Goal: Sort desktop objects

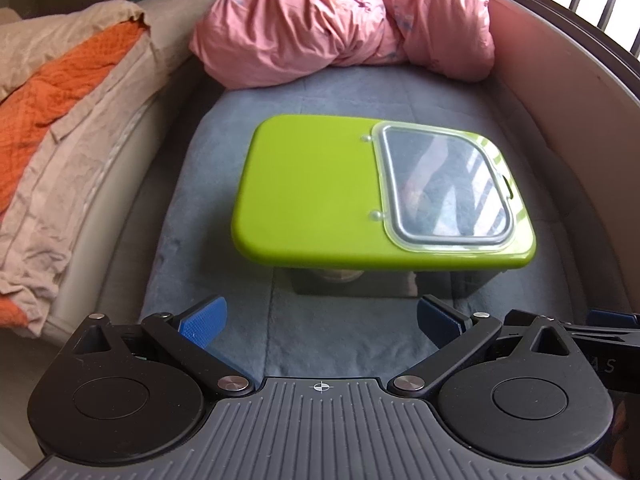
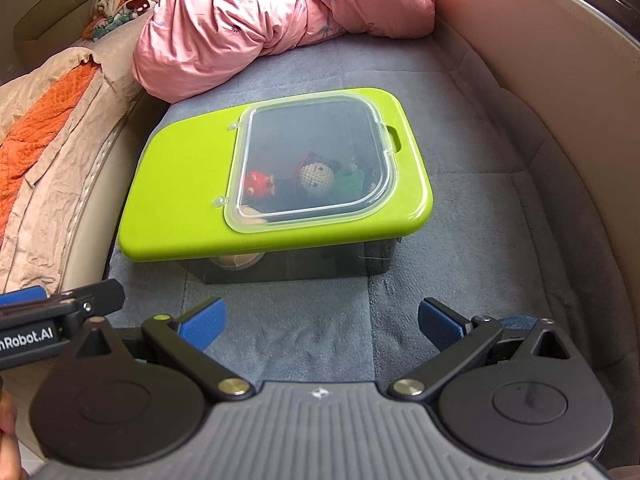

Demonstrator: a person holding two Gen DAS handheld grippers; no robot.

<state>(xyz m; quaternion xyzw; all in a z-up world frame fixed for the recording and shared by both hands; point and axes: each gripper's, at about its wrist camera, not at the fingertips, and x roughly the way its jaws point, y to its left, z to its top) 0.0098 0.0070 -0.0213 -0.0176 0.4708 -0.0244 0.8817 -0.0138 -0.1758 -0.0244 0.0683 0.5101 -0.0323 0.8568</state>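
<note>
A dark storage box with a lime-green lid (image 1: 312,188) (image 2: 180,184) sits on the grey-blue mat ahead of both grippers. A clear flap (image 1: 444,188) (image 2: 316,160) in the lid is down. Through it, in the right wrist view, I see a red toy (image 2: 259,185), a knitted doll head (image 2: 317,176) and a green piece (image 2: 349,182) inside. My left gripper (image 1: 320,322) is open, short of the box's near side, with nothing between its blue pads. Just as empty and open, my right gripper (image 2: 322,322) hovers in front of the box.
A bunched pink quilt (image 1: 340,16) (image 2: 240,16) lies behind the box. Beige and orange cloths (image 1: 60,100) (image 2: 48,120) drape the left cushion. A curved padded wall (image 1: 560,100) (image 2: 540,80) bounds the right side. The left gripper's body (image 2: 52,320) shows beside the right one.
</note>
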